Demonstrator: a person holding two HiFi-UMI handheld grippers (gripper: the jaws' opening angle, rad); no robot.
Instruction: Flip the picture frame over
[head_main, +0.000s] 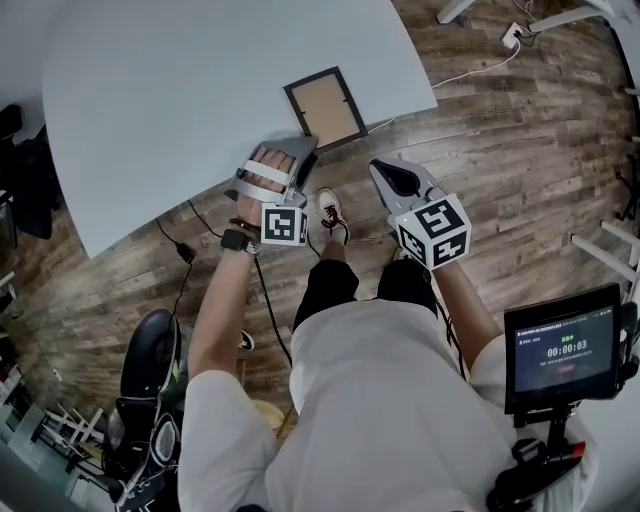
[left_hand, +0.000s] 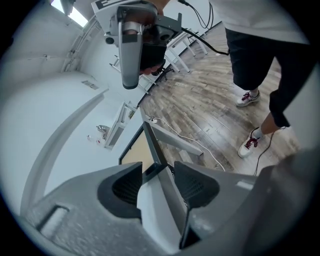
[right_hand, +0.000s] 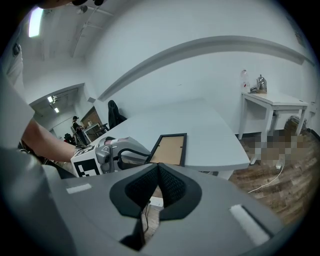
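Observation:
The picture frame lies on the white table close to its near edge, black border and brown backing board facing up. My left gripper is at the frame's near left corner. In the left gripper view the jaws stand apart, with the table edge and the frame's corner between them; the pads do not press on either. My right gripper hangs over the floor just off the table edge, shut and empty. In the right gripper view its pads meet, the frame lies ahead, and the left gripper is beside it.
The person's shoe and legs stand below the table edge. Cables run over the wood floor. A black chair is at the lower left, a tablet screen at the right. A white side table stands beyond.

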